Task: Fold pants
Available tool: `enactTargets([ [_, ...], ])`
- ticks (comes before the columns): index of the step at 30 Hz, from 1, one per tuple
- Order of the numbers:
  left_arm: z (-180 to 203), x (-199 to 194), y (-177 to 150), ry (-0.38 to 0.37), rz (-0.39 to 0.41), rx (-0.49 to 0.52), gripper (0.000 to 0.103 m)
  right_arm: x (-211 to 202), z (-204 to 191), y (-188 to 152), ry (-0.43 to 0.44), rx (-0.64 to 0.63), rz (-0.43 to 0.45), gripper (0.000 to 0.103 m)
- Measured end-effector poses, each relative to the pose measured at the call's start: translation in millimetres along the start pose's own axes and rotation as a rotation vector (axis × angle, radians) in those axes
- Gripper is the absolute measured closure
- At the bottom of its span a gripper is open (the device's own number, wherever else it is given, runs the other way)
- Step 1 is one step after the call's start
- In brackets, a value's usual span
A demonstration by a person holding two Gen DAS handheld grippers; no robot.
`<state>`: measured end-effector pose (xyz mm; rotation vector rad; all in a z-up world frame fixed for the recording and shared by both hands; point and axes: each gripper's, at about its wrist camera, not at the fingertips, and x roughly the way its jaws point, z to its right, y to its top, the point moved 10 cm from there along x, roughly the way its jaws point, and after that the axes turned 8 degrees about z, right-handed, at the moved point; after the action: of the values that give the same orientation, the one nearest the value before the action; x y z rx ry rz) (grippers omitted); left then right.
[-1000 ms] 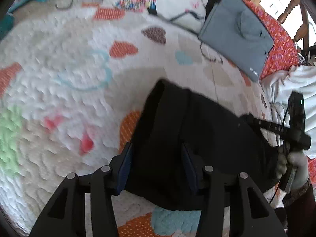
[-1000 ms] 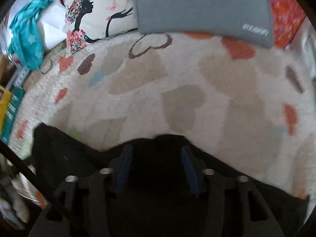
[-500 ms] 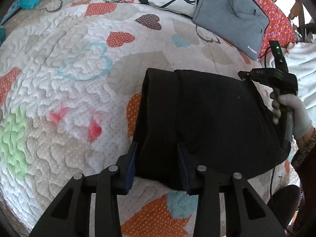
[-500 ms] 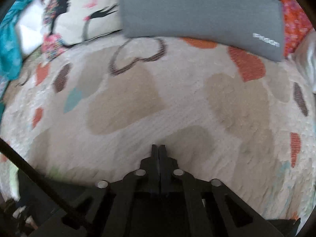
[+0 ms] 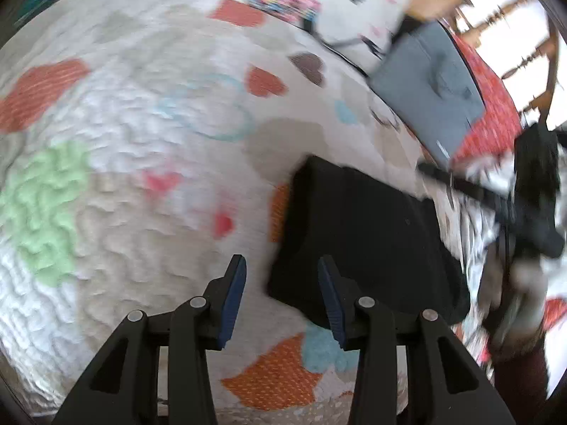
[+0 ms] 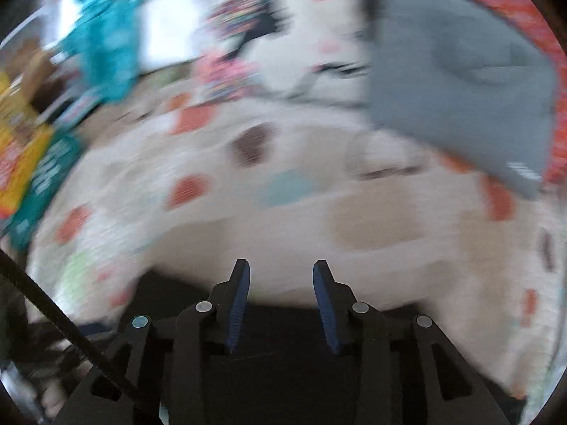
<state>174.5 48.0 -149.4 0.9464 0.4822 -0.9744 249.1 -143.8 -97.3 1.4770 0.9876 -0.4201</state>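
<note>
The black pants (image 5: 365, 233) lie folded into a compact rectangle on the heart-patterned quilt (image 5: 134, 177). My left gripper (image 5: 281, 294) is open and empty, lifted off the pants, just left of their near left corner. My right gripper (image 6: 281, 301) is open and empty above the far edge of the pants (image 6: 283, 329), which show dark under its fingers. In the left wrist view the right gripper's body (image 5: 531, 191) hangs past the right side of the pants. Both views are motion-blurred.
A grey pillow (image 5: 428, 88) on a red patterned cushion (image 5: 492, 113) lies at the far right. A white printed pillow (image 5: 329, 3) sits at the back. Teal cloth (image 6: 113, 39) and a yellow and teal box (image 6: 32, 170) lie at the left.
Both grippers let go of the pants and opened. The left pulled back and to the left; the right opened from shut and lifted away.
</note>
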Motion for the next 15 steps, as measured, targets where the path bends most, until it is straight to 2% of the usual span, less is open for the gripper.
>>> enactTargets([
  [4,-21.4,-0.2,2.5,0.05,0.005,-0.075,0.062,32.4,-71.2,-29.9,0.215,0.023,-0.117,0.063],
  [7,-21.2,1.3,2.1,0.059,0.003,-0.074,0.062,59.2,-90.6,-38.2,0.224,0.05,-0.151,0.064],
  [9,-18.9,4.7,2.9,0.069,0.003,-0.069,0.062,84.1,-92.7,-41.9,0.229,0.126,-0.187,0.064],
  [11,-20.2,5.1,4.8,0.069,0.004,-0.076,0.062,105.4,-97.9,-45.6,0.279,0.229,-0.226,0.064],
  [13,-21.7,3.8,7.0,0.062,0.012,-0.087,0.062,114.3,-103.6,-47.5,0.285,0.277,-0.229,0.063],
  [15,-26.8,-1.6,8.1,0.057,0.023,-0.1,0.062,106.9,-112.4,-41.9,0.309,0.257,-0.206,0.063],
])
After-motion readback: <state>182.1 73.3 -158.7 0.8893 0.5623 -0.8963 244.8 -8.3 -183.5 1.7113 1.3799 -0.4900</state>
